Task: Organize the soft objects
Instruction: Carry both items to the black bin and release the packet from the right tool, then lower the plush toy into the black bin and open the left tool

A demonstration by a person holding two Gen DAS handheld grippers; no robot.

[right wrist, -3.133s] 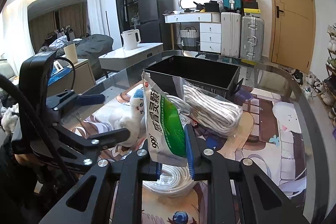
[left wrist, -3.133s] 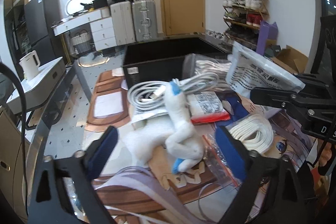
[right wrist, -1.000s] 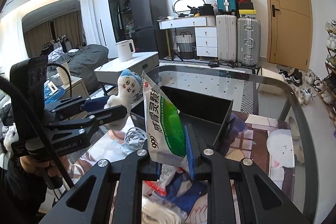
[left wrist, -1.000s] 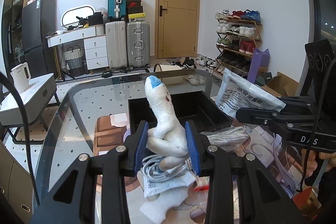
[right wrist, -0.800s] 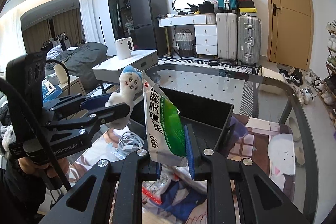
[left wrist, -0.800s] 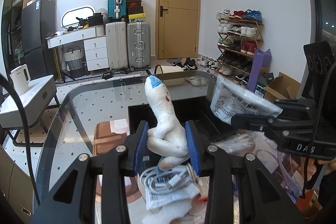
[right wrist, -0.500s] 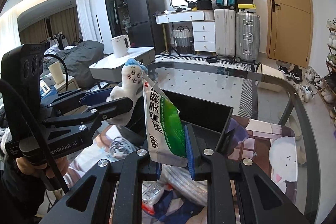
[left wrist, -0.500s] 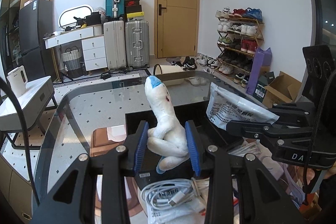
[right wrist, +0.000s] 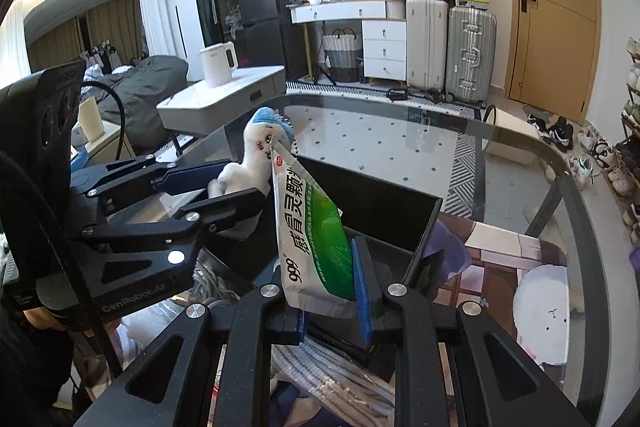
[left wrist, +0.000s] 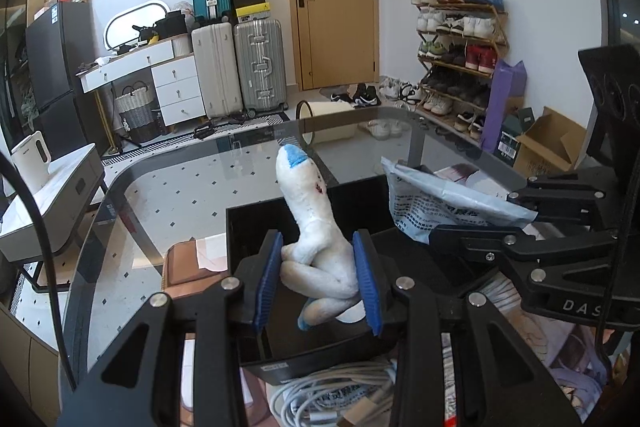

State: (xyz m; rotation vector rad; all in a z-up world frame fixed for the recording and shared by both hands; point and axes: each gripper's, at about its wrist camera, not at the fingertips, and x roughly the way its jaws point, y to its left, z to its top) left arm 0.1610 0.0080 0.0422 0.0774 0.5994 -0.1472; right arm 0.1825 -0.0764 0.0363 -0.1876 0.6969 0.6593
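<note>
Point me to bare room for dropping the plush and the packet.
The black bin interior beyond the left gripper with the plush toy looks empty. Bare glass tabletop lies beyond the bin. Crowded: cables and bagged rope nearside, below the packet.
</note>
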